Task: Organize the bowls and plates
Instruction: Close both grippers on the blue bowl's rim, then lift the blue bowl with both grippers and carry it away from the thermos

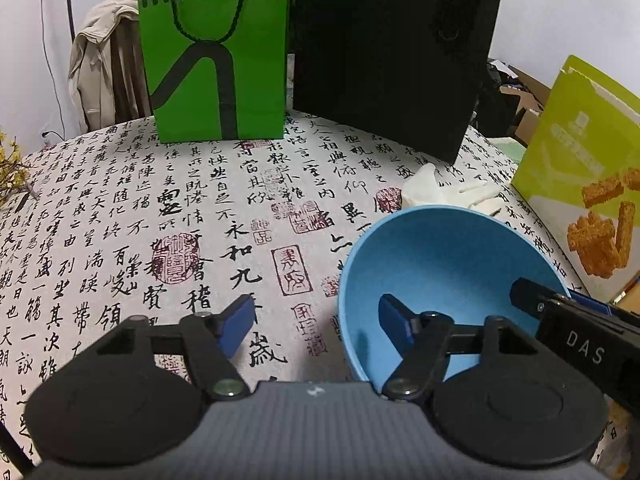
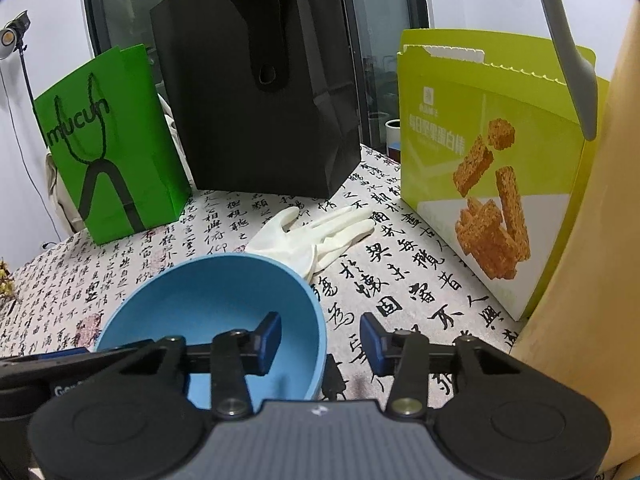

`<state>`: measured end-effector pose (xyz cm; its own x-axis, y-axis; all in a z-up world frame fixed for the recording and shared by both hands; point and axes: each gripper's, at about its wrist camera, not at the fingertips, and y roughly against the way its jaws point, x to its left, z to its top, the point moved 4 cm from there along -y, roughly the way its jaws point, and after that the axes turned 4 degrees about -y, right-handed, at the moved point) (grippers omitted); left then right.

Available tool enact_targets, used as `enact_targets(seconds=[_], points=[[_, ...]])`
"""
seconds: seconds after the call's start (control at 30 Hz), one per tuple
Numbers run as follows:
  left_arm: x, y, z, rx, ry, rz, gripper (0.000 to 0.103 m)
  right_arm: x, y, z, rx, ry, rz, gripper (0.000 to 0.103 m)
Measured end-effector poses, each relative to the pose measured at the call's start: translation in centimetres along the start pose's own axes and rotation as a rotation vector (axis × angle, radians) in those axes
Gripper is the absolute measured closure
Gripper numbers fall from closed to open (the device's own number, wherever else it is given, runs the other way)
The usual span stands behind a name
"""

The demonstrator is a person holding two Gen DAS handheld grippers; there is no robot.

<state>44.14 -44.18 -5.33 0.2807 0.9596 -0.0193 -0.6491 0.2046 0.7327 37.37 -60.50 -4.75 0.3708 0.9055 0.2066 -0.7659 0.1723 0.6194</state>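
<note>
A light blue bowl (image 1: pixel 448 264) stands upright on the calligraphy-print tablecloth (image 1: pixel 160 220). My left gripper (image 1: pixel 316 320) straddles the bowl's left wall, one blue pad outside and the other inside; neither touches the wall, so it is open. My right gripper (image 2: pixel 320 340) straddles the right rim of the bowl (image 2: pixel 208 300) the same way, with a narrower gap and both pads still clear of the rim. The right gripper's finger (image 1: pixel 532 296) shows at the bowl's far side in the left wrist view. The left gripper's body (image 2: pixel 60 360) shows at the lower left of the right wrist view.
A white rubber glove (image 2: pixel 312 232) lies just behind the bowl. Behind it stand a green paper bag (image 1: pixel 216 52), a black bag (image 1: pixel 392 52) and a yellow-green snack box (image 2: pixel 488 160). A tall tan surface (image 2: pixel 592 280) rises at the far right. Dried yellow flowers (image 1: pixel 12 168) sit at the left edge.
</note>
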Motion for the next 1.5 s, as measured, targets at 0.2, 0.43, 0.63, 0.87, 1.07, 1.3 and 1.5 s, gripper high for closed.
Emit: enact_targets(seconds=[0.2,0.43,0.63,0.87,1.07,1.3,1.5], points=[[-0.3,-0.2,-0.2,0.014,-0.006,-0.019,0.045,-0.1,-0.4,-0.2,0.013,-0.003,0.003,0.072],[-0.6,-0.5,-0.4,0.027,-0.021,-0.028,0.065,0.0,-0.8,-0.4,0.033,-0.003,0.003,0.081],[-0.8,-0.6,-0.5,0.034,-0.032,-0.049,0.084,0.2,-1.0,-0.6,0.045,0.002,0.023,0.089],[-1.2,-0.6,-0.5,0.028,-0.044,-0.061,0.091,0.2,-1.2,-0.7,0.048,0.002,0.031,0.095],[-1.0,-0.6,-0.6,0.033,-0.036,-0.064,0.091,0.0,-1.1,-0.7,0.044,-0.022,0.052,0.096],[-0.9,-0.3,-0.7,0.041,-0.035,-0.066,0.091,0.0,-1.2,-0.7,0.043,-0.028,0.057,0.096],[-0.6,0.2,-0.5,0.035,-0.029,-0.063,0.091,0.1,-1.0,-0.9,0.042,-0.043,0.072,0.096]])
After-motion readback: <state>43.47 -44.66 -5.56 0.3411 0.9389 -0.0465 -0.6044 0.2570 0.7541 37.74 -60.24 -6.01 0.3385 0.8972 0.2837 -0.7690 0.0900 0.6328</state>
